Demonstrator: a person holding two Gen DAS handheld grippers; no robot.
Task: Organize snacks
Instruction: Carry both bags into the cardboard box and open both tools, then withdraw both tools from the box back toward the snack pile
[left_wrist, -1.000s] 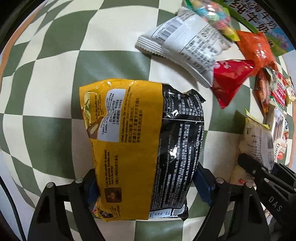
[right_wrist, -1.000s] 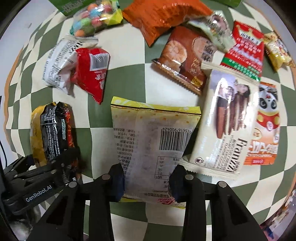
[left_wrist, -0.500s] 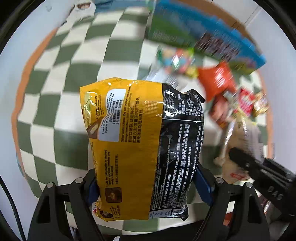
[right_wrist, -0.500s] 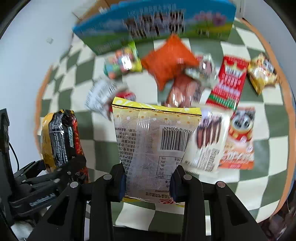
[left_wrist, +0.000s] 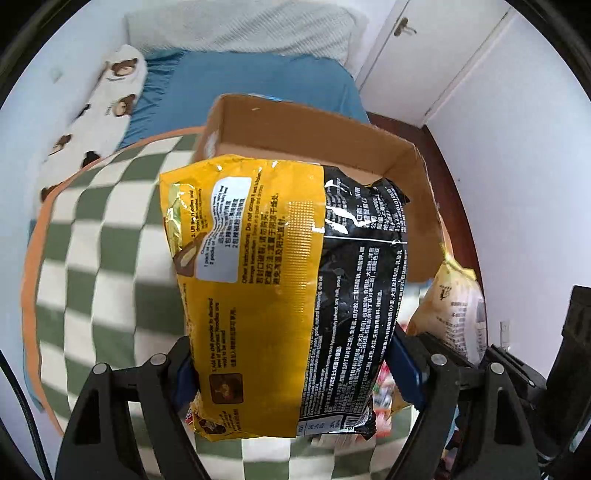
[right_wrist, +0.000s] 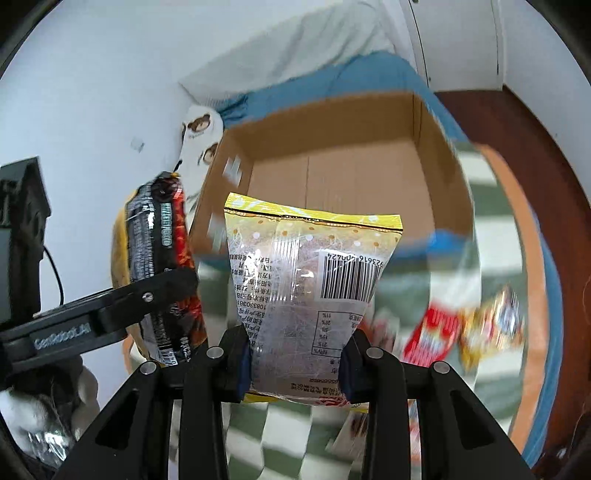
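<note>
My left gripper (left_wrist: 295, 365) is shut on a yellow and black noodle packet (left_wrist: 288, 288) and holds it in the air in front of an open cardboard box (left_wrist: 317, 136). My right gripper (right_wrist: 295, 363) is shut on a pale yellow snack bag (right_wrist: 306, 291) with a barcode, also held up before the box (right_wrist: 351, 166). The box looks empty inside. In the right wrist view the noodle packet (right_wrist: 162, 266) and the left gripper's finger (right_wrist: 110, 314) show at the left. The pale yellow bag (left_wrist: 458, 302) shows at the right of the left wrist view.
A green and white checkered cloth (left_wrist: 99, 266) with an orange border covers the table. Several snack packets (right_wrist: 461, 325) lie blurred on it at the right. A blue bed (left_wrist: 251, 85) with a bear-print pillow (left_wrist: 107, 96) lies behind the box. A black object (right_wrist: 18, 221) stands at far left.
Both grippers have lifted their packets off the table and tilted up toward the cardboard box. The snacks on the cloth have dropped out of the middle of view.
</note>
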